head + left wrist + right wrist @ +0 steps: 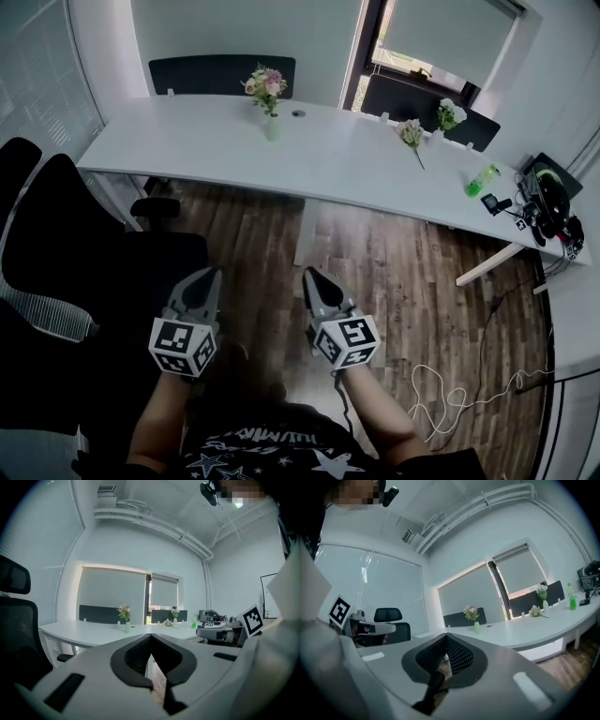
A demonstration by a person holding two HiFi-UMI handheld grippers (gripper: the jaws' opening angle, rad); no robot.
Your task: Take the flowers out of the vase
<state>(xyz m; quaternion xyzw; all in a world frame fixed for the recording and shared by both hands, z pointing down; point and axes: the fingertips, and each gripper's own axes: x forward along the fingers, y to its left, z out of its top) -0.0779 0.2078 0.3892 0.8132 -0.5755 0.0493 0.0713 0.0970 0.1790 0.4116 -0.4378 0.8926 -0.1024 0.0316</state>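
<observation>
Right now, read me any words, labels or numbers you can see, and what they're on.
No text reads clearly.
White lettering on the shirt: too blurred to read.
The left tool and right tool: square markers only, no words.
Any label on the green bottle: too small to read.

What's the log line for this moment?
left gripper: shut, empty | right gripper: shut, empty | pink flowers: in vase on table, far from both grippers | task: not started

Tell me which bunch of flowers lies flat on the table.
The middle bunch, flat on the table; the pink bunch left of it and the white bunch right of it stand upright.
</observation>
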